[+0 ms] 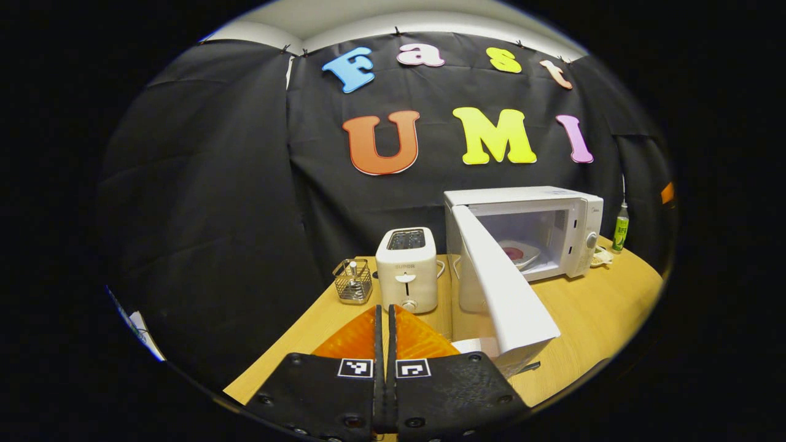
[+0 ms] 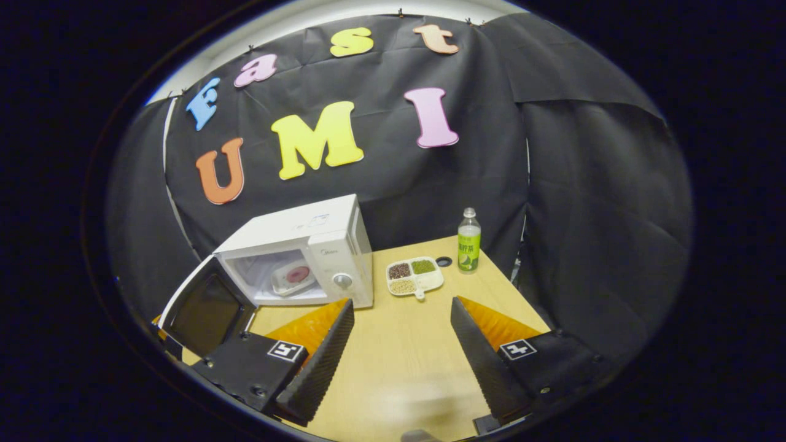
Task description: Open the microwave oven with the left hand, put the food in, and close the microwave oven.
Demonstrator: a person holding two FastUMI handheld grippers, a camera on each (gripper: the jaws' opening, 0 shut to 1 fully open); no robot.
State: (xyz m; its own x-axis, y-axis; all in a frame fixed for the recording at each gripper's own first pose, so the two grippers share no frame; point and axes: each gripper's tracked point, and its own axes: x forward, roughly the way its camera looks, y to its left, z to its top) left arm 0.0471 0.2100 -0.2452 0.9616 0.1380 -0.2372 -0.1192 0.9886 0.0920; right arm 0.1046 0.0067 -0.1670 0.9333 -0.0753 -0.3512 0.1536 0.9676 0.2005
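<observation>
The white microwave (image 1: pixel 577 215) (image 2: pixel 325 236) stands on the wooden table with its door (image 1: pixel 503 288) (image 2: pixel 206 310) swung wide open. Inside it sits a white plate holding pink food (image 1: pixel 519 253) (image 2: pixel 293 276). In the left gripper view my left gripper (image 1: pixel 385 319) is shut with nothing between its fingers, held in front of the toaster and left of the door's free edge. In the right gripper view my right gripper (image 2: pixel 399 313) stands open and empty over the table, a short way in front of the microwave.
A white toaster (image 1: pixel 406 276) and a wire basket (image 1: pixel 353 282) stand left of the microwave. A divided tray of beans (image 2: pixel 415 276) and a green bottle (image 2: pixel 468 248) (image 1: pixel 621 228) sit to its right. The wooden table (image 2: pixel 393 362) spreads below the right gripper.
</observation>
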